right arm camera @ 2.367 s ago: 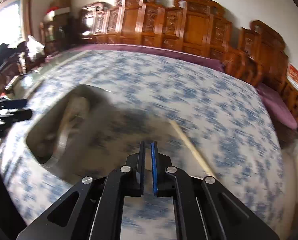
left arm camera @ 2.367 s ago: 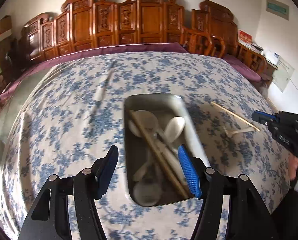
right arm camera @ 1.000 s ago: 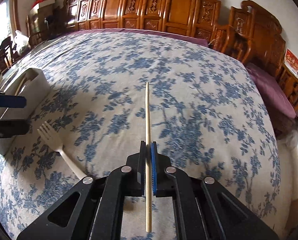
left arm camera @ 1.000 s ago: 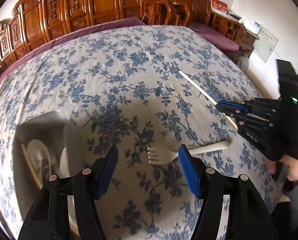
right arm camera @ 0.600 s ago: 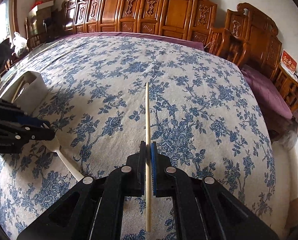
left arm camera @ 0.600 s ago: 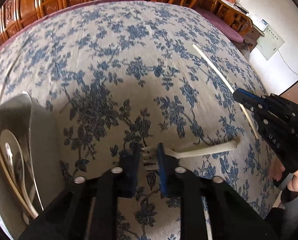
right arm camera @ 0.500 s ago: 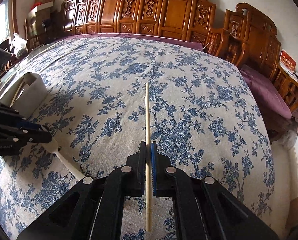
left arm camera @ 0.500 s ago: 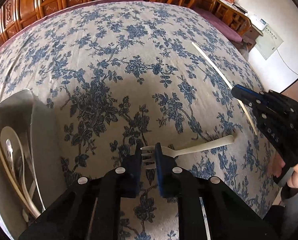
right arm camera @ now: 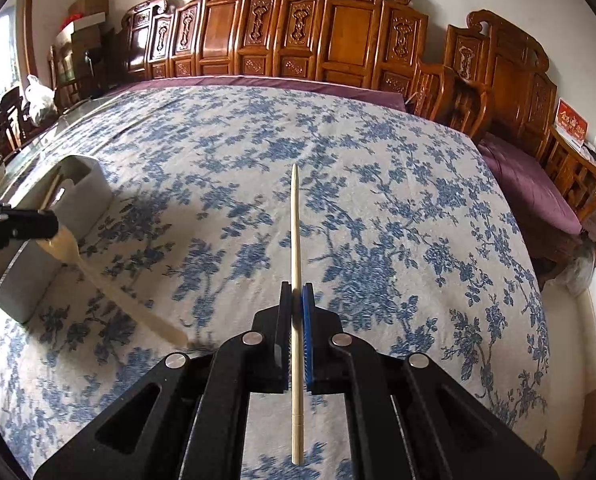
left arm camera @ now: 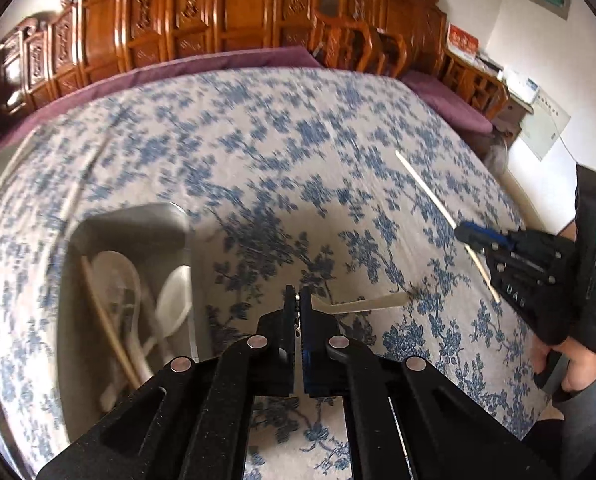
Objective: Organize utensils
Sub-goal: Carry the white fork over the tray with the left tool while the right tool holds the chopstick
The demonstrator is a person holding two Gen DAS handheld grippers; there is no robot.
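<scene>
My left gripper is shut on the tined end of a cream plastic fork, whose handle sticks out to the right above the floral tablecloth. Seen from the right wrist, the same fork hangs from the left gripper with its handle slanting down. My right gripper is shut on a wooden chopstick that points straight ahead over the cloth. In the left wrist view that chopstick juts from the right gripper. A grey metal bin at lower left holds white spoons and chopsticks.
A blue-flowered cloth covers the big round table. Carved wooden chairs line the far wall. The grey bin stands at the table's left side. A person's hand holds the right gripper at the right edge.
My left gripper closed on the fork's tines and lifted it off the cloth, swinging left so the bin is back in view. The right gripper kept its hold on the chopstick.
</scene>
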